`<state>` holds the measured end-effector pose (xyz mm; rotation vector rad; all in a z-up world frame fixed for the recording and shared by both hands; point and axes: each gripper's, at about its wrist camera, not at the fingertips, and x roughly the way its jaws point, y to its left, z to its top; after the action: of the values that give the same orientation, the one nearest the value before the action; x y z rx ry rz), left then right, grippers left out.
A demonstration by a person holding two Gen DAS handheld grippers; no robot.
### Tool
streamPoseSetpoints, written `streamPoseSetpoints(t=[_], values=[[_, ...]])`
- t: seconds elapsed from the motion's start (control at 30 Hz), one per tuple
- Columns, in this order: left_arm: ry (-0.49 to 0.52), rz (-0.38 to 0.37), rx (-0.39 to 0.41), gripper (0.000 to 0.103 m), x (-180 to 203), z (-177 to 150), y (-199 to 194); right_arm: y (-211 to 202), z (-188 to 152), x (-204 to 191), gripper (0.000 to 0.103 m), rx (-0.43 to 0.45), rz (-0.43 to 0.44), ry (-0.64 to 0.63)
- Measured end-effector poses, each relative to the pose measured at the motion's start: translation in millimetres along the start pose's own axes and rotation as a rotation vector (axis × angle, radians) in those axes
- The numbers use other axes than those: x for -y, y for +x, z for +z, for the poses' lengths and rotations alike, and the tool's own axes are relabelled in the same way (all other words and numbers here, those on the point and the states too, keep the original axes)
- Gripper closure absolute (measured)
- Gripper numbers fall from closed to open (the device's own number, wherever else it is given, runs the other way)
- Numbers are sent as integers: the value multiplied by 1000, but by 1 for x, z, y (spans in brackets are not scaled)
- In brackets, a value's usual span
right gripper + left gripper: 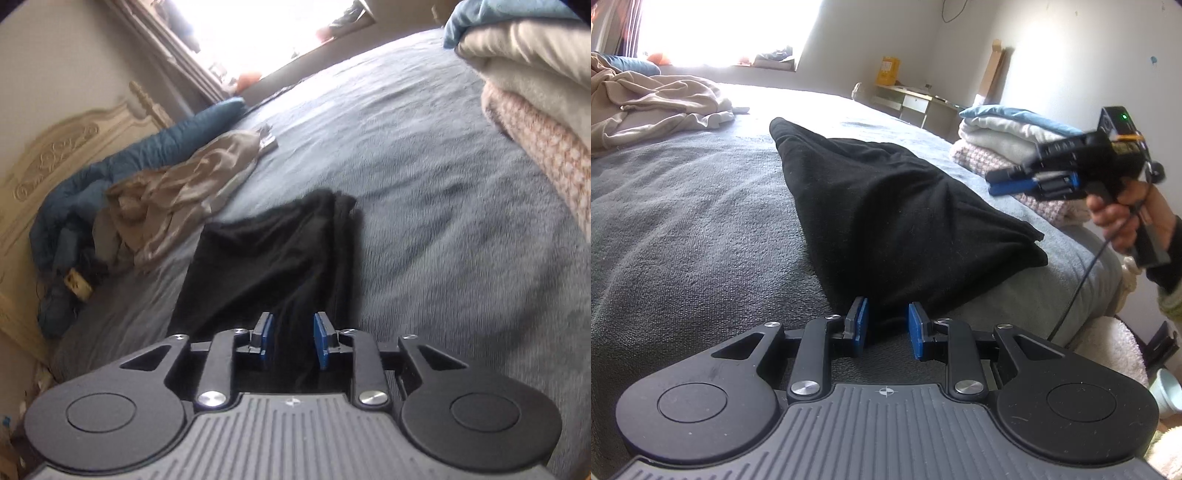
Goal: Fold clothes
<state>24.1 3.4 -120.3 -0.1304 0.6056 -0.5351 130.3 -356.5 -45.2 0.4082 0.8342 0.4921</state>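
Left wrist view shows the left gripper low at the near corner of a black garment, its blue pads parted with a gap and not clearly pressing the cloth, while the right gripper hovers in a hand off to the right, above the bed's edge. Right wrist view shows that gripper with jaws apart over the garment, nothing pinched. Around it spreads the grey bed cover, with a beige heap of clothes at the far left and a folded stack at the right.
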Motion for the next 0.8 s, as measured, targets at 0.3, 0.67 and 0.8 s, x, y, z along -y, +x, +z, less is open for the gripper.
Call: streamPoseSetpoints(t=[0.3, 0.67, 0.8], values=[[16, 7, -3, 79, 2, -1, -1, -10, -28, 20, 100, 56, 41, 100], [40, 12, -24, 79, 4, 2, 0, -31, -47, 48, 73, 115, 178, 238], [41, 16, -27, 79, 5, 2, 0, -33, -51, 38, 69, 84, 141, 135]])
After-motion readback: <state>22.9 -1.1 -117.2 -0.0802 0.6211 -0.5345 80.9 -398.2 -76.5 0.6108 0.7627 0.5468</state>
